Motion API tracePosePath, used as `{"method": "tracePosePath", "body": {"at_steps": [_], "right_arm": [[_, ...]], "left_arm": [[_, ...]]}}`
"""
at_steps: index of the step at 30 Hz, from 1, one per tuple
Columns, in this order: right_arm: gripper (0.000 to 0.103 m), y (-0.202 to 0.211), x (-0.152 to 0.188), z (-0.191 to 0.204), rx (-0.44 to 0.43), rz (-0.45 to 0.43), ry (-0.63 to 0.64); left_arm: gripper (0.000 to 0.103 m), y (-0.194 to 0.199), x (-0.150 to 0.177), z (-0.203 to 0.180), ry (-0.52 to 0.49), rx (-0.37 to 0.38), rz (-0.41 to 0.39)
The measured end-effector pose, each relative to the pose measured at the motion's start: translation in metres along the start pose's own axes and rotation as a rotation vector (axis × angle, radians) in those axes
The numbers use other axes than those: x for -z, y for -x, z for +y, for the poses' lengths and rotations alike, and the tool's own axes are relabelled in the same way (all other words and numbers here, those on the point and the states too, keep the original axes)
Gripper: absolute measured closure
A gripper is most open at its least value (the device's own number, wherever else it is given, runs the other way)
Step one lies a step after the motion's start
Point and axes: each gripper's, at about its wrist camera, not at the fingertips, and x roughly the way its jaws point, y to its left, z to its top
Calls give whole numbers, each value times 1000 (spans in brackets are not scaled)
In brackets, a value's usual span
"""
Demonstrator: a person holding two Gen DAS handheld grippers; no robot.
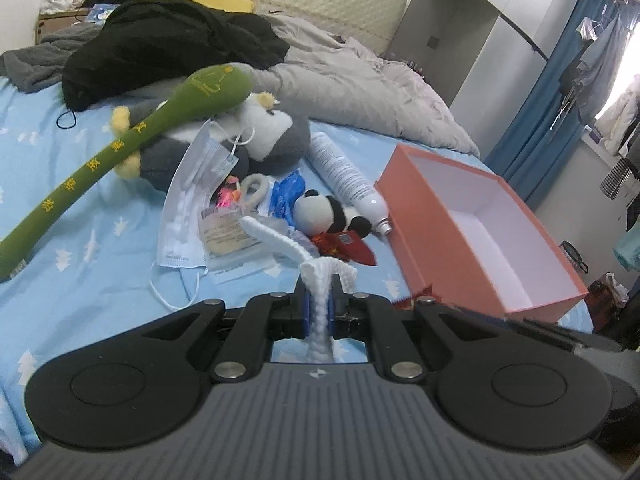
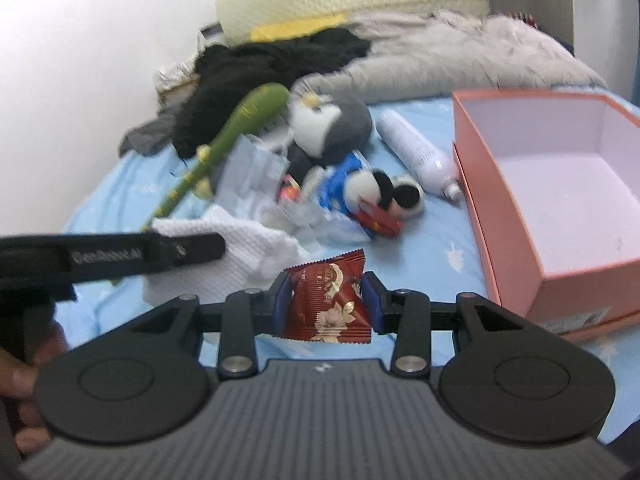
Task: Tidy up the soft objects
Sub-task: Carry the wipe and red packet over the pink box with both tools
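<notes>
My left gripper [image 1: 319, 300] is shut on a white textured cloth [image 1: 320, 280] and holds it above the blue bedsheet; the cloth also shows in the right wrist view [image 2: 256, 240] under the left gripper's arm [image 2: 120, 256]. My right gripper [image 2: 326, 300] is shut on a dark red snack packet [image 2: 328, 304]. An open orange box [image 1: 472, 216] with a white inside lies to the right [image 2: 560, 200]. A pile holds a grey penguin plush [image 1: 248, 144], a long green plush [image 1: 120, 148], a small panda plush [image 1: 320, 210] and a face mask [image 1: 188, 208].
A white spray bottle [image 1: 348, 178] lies between the pile and the box. A black garment [image 1: 168, 48] and a grey duvet [image 1: 360, 92] lie behind on the bed. A wardrobe [image 1: 460, 32] and blue curtains [image 1: 560, 80] stand to the right.
</notes>
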Motion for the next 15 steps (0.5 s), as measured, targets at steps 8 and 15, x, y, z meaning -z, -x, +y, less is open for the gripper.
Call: {"method": "tracePosePath", "body": {"at_steps": [8,15], "right_arm": [[61,37,-23,-5,-11,-63,12],[61,65,-35,-26,34,-92,-11]], "left_arm": [[93,26,-9,-31,21,46,2],[93,29,-23,-72,-39,101,14]]}}
